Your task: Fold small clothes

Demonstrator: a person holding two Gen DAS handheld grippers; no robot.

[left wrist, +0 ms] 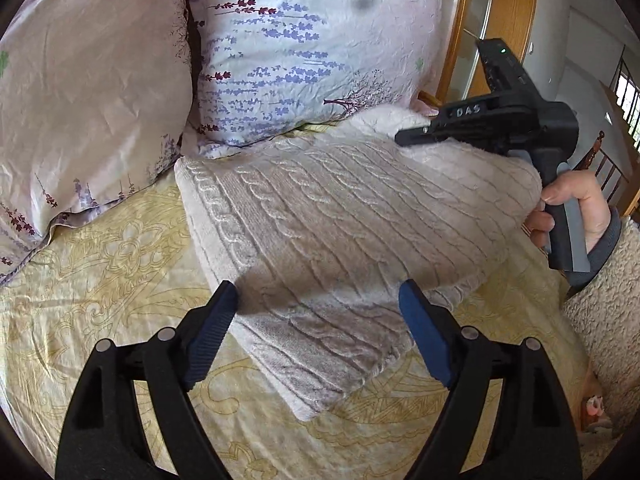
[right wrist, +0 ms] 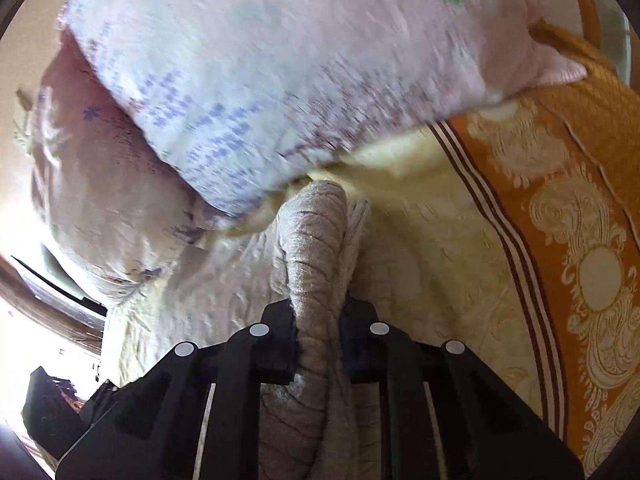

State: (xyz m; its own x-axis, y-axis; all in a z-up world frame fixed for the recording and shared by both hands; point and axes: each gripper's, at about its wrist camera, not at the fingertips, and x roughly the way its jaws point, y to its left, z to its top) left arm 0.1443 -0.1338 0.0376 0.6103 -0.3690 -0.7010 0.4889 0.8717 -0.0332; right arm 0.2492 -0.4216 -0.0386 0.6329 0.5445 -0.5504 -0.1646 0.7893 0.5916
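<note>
Left wrist: left gripper (left wrist: 316, 300) jaws apart over the near edge of the folded sweater (left wrist: 340, 216) lying on the bedspread (left wrist: 100, 280) by the pillows (left wrist: 304, 48). Right wrist: right gripper (right wrist: 318, 344) clamped on a sweater fold.

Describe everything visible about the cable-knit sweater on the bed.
The cable-knit sweater is pale beige-grey, soft and fuzzy, with raised braided ribs. It lies folded into a thick rectangle on the yellow patterned bedspread, its far end against the lavender-print pillow. The right gripper is shut on a bunched fold at one edge. The left gripper is open above its near corner.
</note>
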